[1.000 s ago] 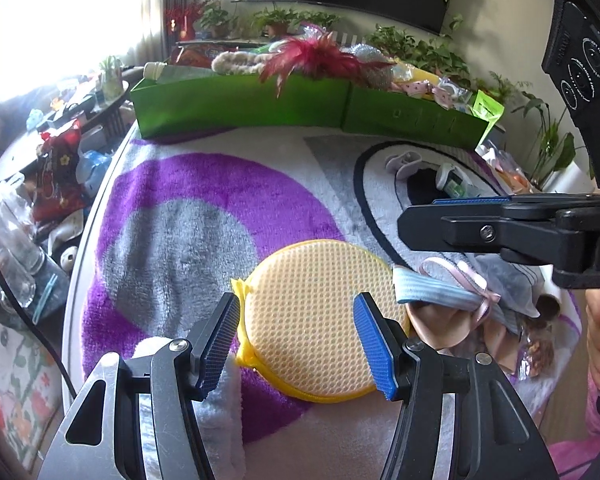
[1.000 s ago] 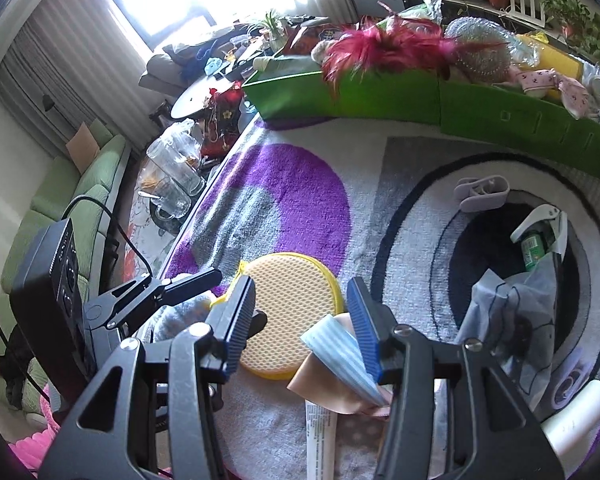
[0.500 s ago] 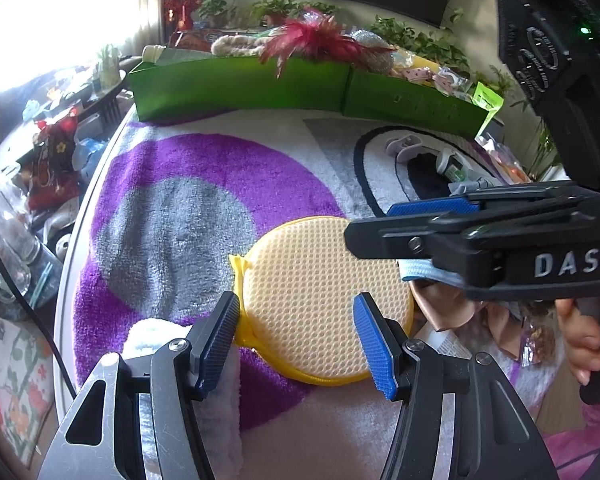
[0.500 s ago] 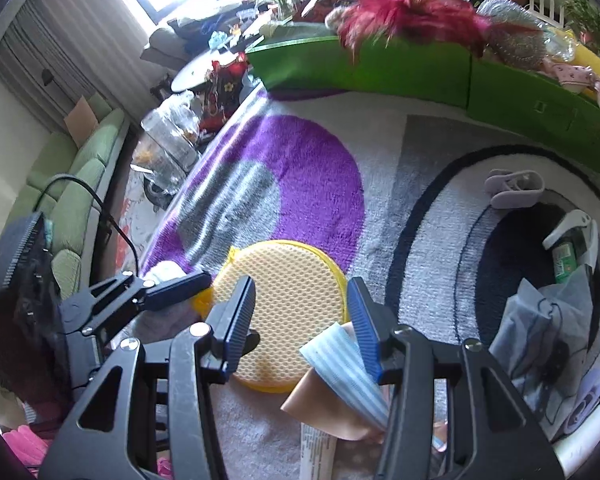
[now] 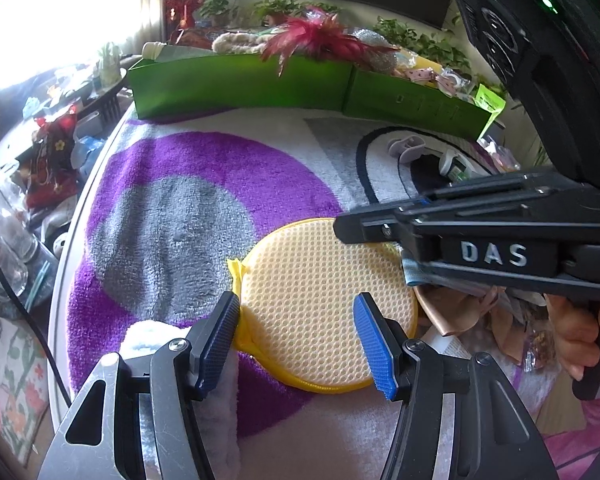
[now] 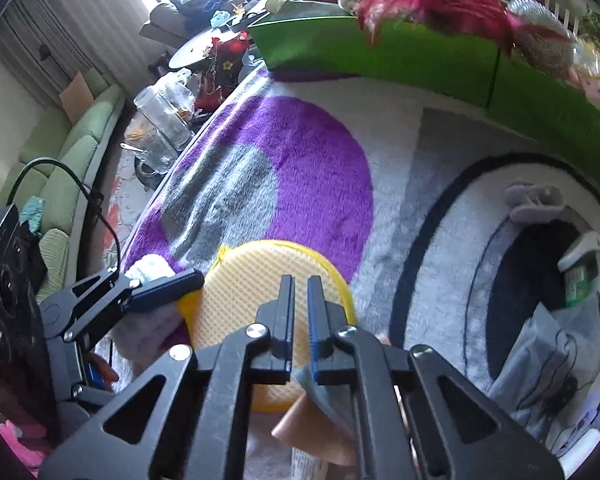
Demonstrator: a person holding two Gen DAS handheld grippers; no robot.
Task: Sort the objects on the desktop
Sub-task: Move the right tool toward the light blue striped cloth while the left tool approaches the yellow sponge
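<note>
Left tool (image 5: pixel 296 334) is pitched steeply downward, its blue-padded fingers (image 5: pixel 370 340) standing well apart over the near part of the round yellow mesh scouring pad (image 5: pixel 320 300), with nothing clamped between them. The pad lies flat on the purple, grey and white plush mat (image 5: pixel 204 184) covering the worktop, at the mat's near edge, beside a rolled white towel (image 5: pixel 156 336). Right tool (image 6: pixel 299 320) reaches in from the right, also angled downward, over the pad's right edge; its jaws are drawn together, a narrow slit between them, and no object is visibly gripped. A hand (image 5: pixel 576 332) holds its grip. Long green storage trays (image 5: pixel 240 84) sit along the far edge.
</note>
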